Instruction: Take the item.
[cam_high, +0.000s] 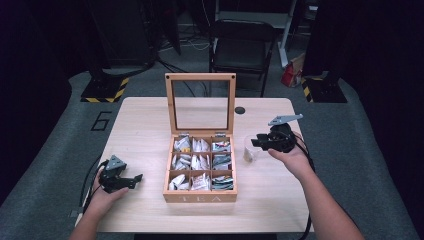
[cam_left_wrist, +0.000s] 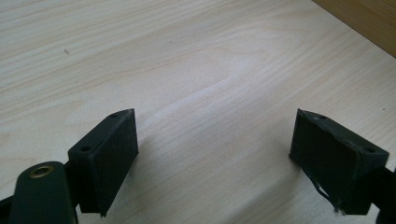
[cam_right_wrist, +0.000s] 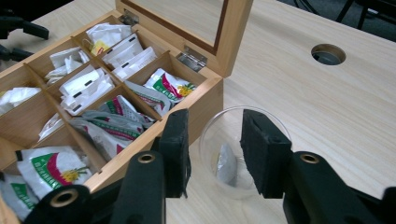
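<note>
Just right of the wooden tea box (cam_high: 200, 196), the right gripper (cam_right_wrist: 215, 149) hovers with its jaws parted above a clear plastic cup (cam_right_wrist: 275, 135), neither jaw touching the rim. Inside the cup lies a small pale packet (cam_right_wrist: 226, 164), directly below the gap between the jaws. The cup stands on the table (cam_high: 150, 125) close against the box's right wall, beside compartments packed with tea bags (cam_right_wrist: 116, 122). Well apart, at the table's near left, the left gripper (cam_left_wrist: 215, 154) rests open over bare wood.
</note>
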